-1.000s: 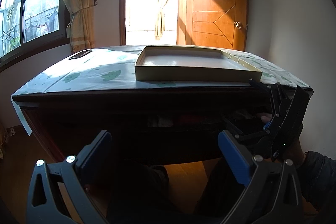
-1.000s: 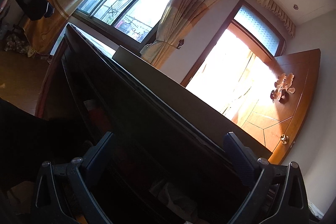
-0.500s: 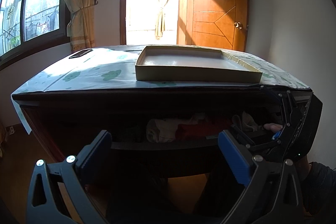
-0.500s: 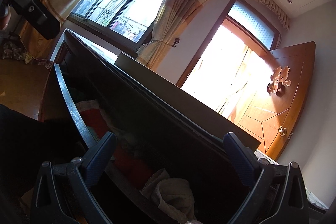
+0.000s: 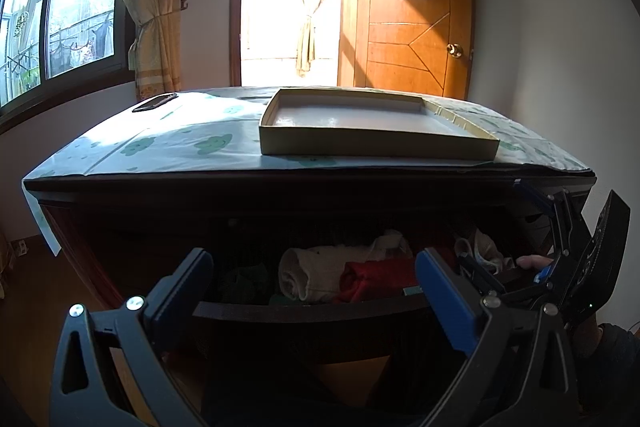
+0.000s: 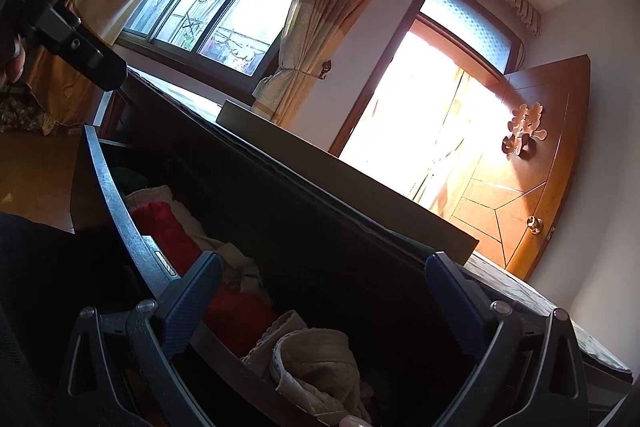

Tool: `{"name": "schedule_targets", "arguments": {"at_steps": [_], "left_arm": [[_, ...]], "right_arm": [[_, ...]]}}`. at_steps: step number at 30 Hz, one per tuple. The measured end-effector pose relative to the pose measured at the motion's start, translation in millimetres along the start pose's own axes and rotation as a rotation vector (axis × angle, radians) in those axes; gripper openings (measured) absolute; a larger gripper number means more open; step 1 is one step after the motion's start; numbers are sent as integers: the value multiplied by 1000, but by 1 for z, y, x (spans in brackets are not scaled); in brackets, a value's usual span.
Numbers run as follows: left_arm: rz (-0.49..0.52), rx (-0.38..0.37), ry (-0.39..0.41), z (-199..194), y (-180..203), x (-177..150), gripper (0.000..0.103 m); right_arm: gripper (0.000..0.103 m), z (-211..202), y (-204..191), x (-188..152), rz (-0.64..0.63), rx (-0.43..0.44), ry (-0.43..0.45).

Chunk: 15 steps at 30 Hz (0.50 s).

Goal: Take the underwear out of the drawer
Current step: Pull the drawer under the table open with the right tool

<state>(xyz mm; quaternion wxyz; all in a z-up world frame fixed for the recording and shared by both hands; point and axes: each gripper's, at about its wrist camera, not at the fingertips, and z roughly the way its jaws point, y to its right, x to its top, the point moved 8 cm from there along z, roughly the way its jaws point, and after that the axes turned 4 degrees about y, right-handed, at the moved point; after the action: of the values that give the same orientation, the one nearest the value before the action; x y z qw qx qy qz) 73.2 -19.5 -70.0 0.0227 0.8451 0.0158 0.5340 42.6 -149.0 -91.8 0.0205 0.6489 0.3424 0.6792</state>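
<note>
We hold the left gripper (image 5: 312, 285) level before the dark wooden dresser (image 5: 120, 227), its jaws wide and holding nothing. Between them, just beyond the tips, lies the open drawer (image 5: 304, 309), with its front edge crossing from one blue pad to the other. Inside it, straight ahead between the jaws, sit a rolled cream garment (image 5: 316, 271) and a red garment (image 5: 376, 279) touching it on the side of the right-hand jaw; a dark green piece (image 5: 244, 277) lies nearer the left-hand jaw. Past the right-hand jaw, a pale bundle of underwear (image 5: 482, 249) rests at the drawer's far end, where our right gripper (image 5: 516, 227) reaches in.

From the right wrist view, the right gripper (image 6: 318, 291) also has its jaws spread wide, empty. The drawer's front rim (image 6: 116, 203) runs under the left-hand jaw, and the red garment (image 6: 176, 239) passes beside that same jaw. The cream underwear (image 6: 320, 359) lies crumpled just below and between the jaws, close to the camera; we cannot tell whether either pad touches it.

Above the jaws in the left view, the worktop carries a patterned cloth (image 5: 180, 143), a shallow cardboard box lid (image 5: 376, 143) and a dark phone (image 5: 154, 102) near the far left corner.
</note>
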Motion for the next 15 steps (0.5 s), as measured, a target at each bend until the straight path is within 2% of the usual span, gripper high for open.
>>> {"name": "schedule_targets", "arguments": {"at_steps": [15], "left_arm": [[-21,4,0,-1,-7,3,103]], "right_arm": [[102,-7,-5,-2,16,15,-64]]}}
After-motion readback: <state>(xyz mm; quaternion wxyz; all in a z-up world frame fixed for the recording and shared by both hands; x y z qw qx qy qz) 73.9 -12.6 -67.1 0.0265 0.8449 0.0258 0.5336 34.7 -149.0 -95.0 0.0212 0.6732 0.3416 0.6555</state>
